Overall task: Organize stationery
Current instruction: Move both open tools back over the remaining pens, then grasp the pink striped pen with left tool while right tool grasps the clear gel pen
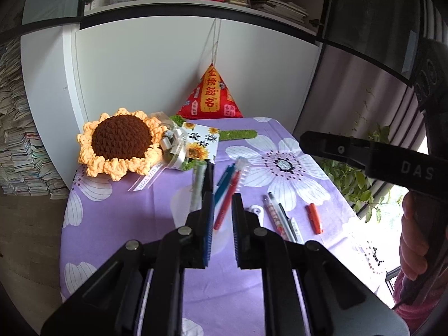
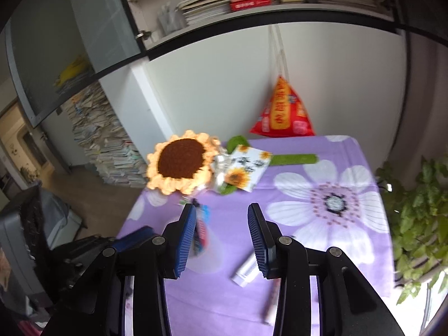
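- My left tool [image 1: 222, 198] is all but closed, with only a narrow slit between its blue pads. It sits right at the frosted cup [image 1: 182, 210]. The cup's wall may be in that slit, but I cannot tell for sure.
- The cup stands on the purple flowered cloth [image 1: 156, 252] that covers the counter, on the near-left part. The standing pens [image 1: 225, 204] in it, a red, a blue and a grey-green one among them, lean away from me.
- My right tool [image 2: 221, 210] is partly open and has nothing between its pads. It is above the cloth, with the cup just to its left.
- The loose pens [image 1: 275, 215] lie side by side on the cloth to the right of the cup. A short red pen [image 1: 315, 218] lies apart from them, further right.
- A small white item [image 2: 245, 271] lies on the cloth close to my right tool's right finger. I cannot tell what it is.
- At the far end of the counter are a crocheted sunflower [image 1: 120, 142] and a sunflower card [image 1: 200, 142] touching it. A red pyramid pouch [image 1: 211, 95] sits behind them against the wall.
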A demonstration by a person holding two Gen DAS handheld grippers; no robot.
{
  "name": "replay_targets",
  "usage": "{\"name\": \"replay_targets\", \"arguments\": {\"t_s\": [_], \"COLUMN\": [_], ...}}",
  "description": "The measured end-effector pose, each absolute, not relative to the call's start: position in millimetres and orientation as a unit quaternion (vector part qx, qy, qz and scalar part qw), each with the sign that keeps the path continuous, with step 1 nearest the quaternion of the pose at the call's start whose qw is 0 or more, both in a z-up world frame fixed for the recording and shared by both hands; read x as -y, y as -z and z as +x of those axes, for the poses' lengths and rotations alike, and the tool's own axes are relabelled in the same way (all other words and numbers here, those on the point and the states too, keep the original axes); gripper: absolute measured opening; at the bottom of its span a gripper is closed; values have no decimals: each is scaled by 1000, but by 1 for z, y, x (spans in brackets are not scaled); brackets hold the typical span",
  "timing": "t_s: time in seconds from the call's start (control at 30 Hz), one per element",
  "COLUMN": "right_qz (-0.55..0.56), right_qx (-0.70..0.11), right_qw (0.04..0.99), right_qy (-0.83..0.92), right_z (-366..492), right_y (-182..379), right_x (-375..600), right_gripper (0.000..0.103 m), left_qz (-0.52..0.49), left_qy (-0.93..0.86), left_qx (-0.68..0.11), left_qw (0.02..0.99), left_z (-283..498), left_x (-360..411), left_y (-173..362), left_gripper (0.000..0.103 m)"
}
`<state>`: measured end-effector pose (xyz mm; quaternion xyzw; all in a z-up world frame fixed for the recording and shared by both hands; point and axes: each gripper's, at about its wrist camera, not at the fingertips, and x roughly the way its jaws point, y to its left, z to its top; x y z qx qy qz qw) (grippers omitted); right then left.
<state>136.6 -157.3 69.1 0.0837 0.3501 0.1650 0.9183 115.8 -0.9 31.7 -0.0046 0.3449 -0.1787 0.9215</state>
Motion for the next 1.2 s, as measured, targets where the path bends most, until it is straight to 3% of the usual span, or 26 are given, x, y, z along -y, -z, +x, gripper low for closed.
{"name": "replay_targets", "arguments": {"t_s": [0.63, 0.87, 0.93, 1.2], "right_qz": [149, 159, 157, 159], "right_qx": [-506, -528, -527, -542], "right_qw": [836, 819, 822, 820], "right_qy": [-150, -159, -150, -89], "right_z": [126, 135, 137, 137], "right_y": [47, 69, 71, 77], "right_x": [214, 206, 207, 229], "right_gripper": [39, 35, 30, 29], "left_qz": [5, 3, 4, 11], "left_qy": [183, 176, 179, 224], "left_qx": [-419, -429, -432, -465], "left_qw": [889, 886, 884, 856], "left_z": [88, 83, 83, 97], "left_x": [48, 47, 49, 81], "left_y": [19, 25, 27, 48], "left_gripper": [15, 15, 15, 13]}}
